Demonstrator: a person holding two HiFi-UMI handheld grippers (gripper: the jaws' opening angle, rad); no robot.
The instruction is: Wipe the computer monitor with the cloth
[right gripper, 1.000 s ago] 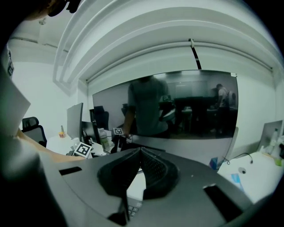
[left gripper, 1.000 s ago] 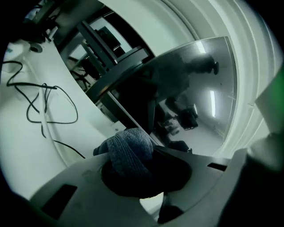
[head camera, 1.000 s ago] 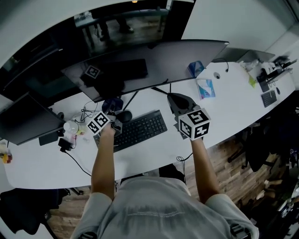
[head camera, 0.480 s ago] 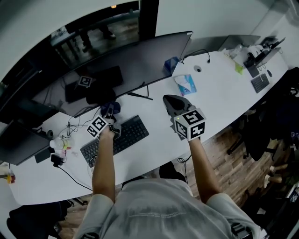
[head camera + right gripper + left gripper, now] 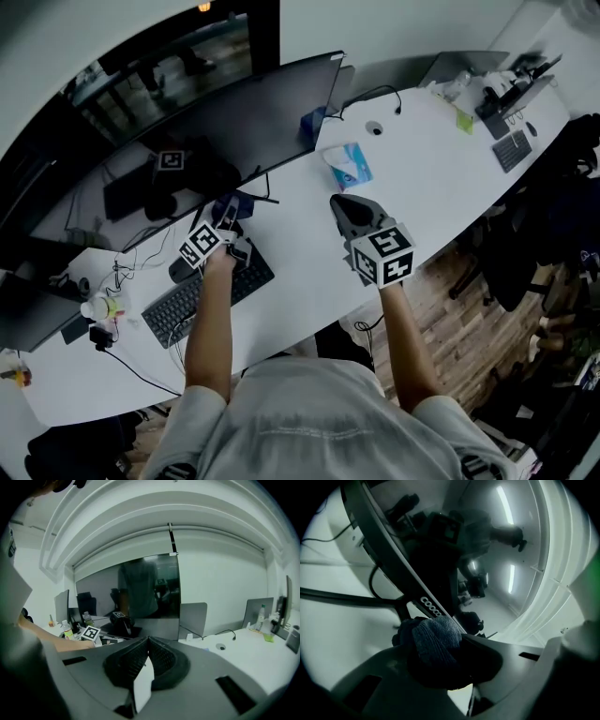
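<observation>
Clamping the cloth (image 5: 435,641), the left gripper (image 5: 440,644) has its jaws closed on a bunched wad of dark knitted fabric that bulges out above the jaws. In the head view the left gripper (image 5: 228,217) is held over the desk (image 5: 422,159), between the keyboard (image 5: 202,291) and the monitor (image 5: 234,122), and points at the monitor's lower edge. The cloth (image 5: 236,202) sits at the jaw tips, near the monitor stand (image 5: 267,197).

In the left gripper view:
- The monitor (image 5: 440,550) crosses the frame as a dark diagonal panel, and its lower bezel runs just above the cloth.
- It cannot be determined whether the cloth touches the bezel.
- One leg of the stand (image 5: 347,599) extends to the left across the white desk (image 5: 342,634).

The right gripper (image 5: 342,206) is held above the desk, to the right of the keyboard and well apart from the monitor. In the right gripper view the right gripper (image 5: 149,641) has its jaws pressed together, ribbed pads meeting at the tips.

A tissue pack (image 5: 345,167) lies on the desk beyond the right gripper. A second keyboard (image 5: 512,150) lies at the far right end of the desk.
</observation>
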